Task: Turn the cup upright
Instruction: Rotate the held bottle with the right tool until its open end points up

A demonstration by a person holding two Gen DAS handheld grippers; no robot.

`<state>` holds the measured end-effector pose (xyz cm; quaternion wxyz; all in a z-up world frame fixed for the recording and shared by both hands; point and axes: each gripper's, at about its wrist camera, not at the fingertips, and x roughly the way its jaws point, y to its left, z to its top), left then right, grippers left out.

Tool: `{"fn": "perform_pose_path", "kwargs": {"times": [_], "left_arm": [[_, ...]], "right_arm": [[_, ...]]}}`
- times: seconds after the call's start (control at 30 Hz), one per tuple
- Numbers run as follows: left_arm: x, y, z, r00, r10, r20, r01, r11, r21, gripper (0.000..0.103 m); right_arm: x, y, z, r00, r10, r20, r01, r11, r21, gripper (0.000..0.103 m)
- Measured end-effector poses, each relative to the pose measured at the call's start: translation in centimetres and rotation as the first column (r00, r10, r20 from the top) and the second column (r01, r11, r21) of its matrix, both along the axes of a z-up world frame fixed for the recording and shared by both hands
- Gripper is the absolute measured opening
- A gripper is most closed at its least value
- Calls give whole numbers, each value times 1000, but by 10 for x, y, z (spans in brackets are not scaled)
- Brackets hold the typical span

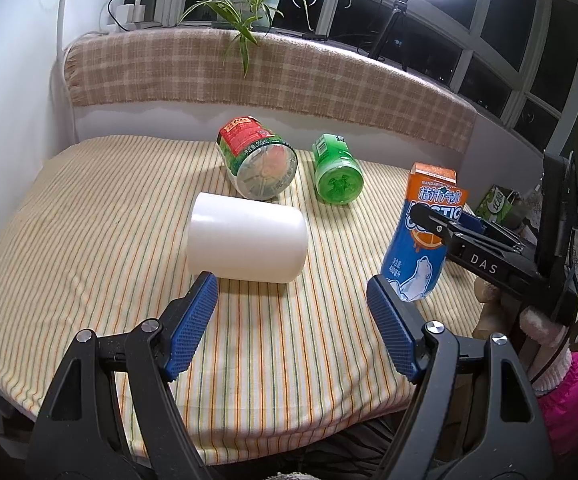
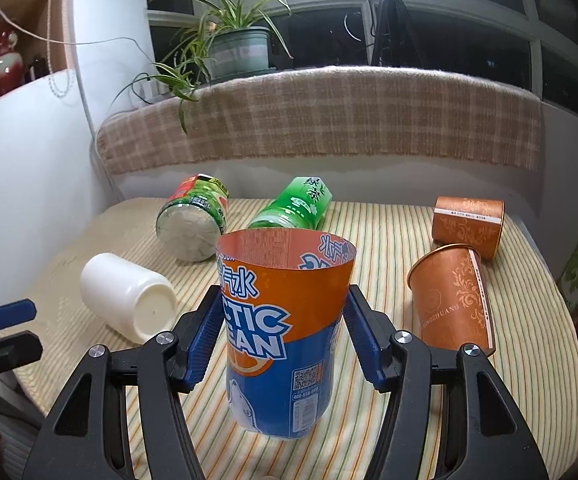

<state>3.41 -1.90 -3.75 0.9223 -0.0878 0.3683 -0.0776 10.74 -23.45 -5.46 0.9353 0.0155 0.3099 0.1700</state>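
An orange-and-blue "Arctic Ocean" cup point(image 2: 285, 332) stands upright on the striped tablecloth, open end up. My right gripper point(image 2: 285, 304) has a blue pad against each side of it, jaws shut on it; it also shows in the left wrist view point(image 1: 433, 222) at the cup point(image 1: 425, 240). A white cup point(image 1: 247, 238) lies on its side just beyond my left gripper point(image 1: 293, 292), which is open and empty. The white cup also shows at the left of the right wrist view point(image 2: 129, 296).
A red-and-green cup point(image 1: 257, 160) and a green cup point(image 1: 335, 170) lie on their sides further back. Two brown paper cups point(image 2: 455, 300) point(image 2: 469, 220) lie at the right. The table's front edge point(image 1: 249, 420) is close. A plaid-covered ledge point(image 1: 269, 76) runs behind.
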Motion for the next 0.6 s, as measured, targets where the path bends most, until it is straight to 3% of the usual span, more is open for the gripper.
{"fn": "perform_pose_path", "kwargs": {"times": [0.6], "left_arm": [[0, -5, -5, 1000, -19, -15, 19, 1000, -3, 79]], "right_arm": [[-24, 1, 0, 999, 29, 31, -29, 1000, -8, 62]]}}
